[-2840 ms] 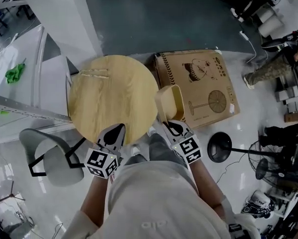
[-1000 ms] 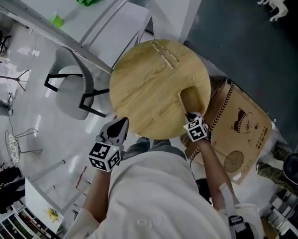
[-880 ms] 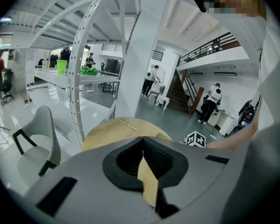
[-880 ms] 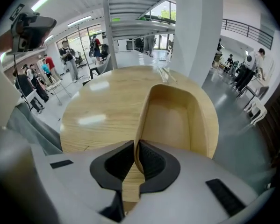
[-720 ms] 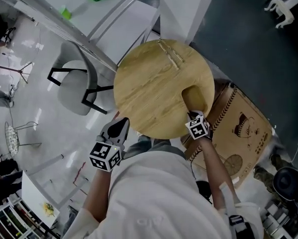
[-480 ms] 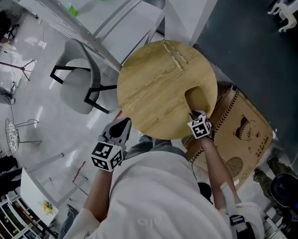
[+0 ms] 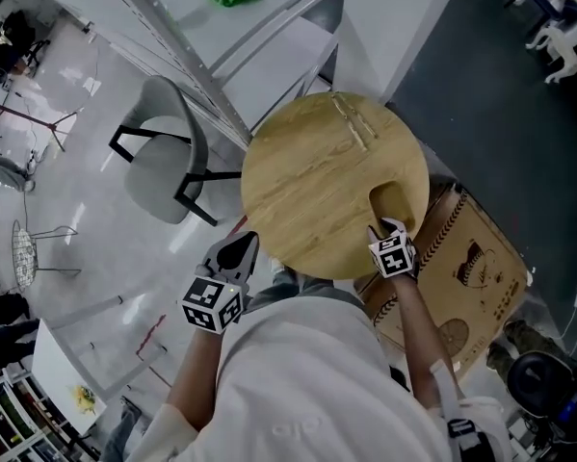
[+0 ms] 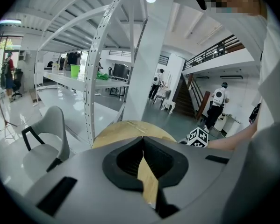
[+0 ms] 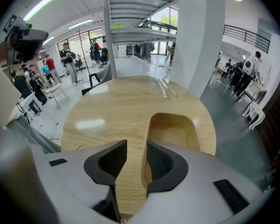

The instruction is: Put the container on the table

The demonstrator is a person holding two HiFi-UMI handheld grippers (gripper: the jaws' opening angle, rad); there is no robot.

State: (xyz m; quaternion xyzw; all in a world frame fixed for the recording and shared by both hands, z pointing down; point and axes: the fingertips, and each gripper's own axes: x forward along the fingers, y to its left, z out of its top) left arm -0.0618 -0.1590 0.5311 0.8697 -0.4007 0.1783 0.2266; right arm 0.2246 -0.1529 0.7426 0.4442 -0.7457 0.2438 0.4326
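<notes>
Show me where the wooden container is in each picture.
Head view: the container sits at the round table's right edge, right of the picture's centre.
Left gripper view: not in it.
Right gripper view: the container is just below centre, on the near right part.
Shared landmark: the round table, in all three.
</notes>
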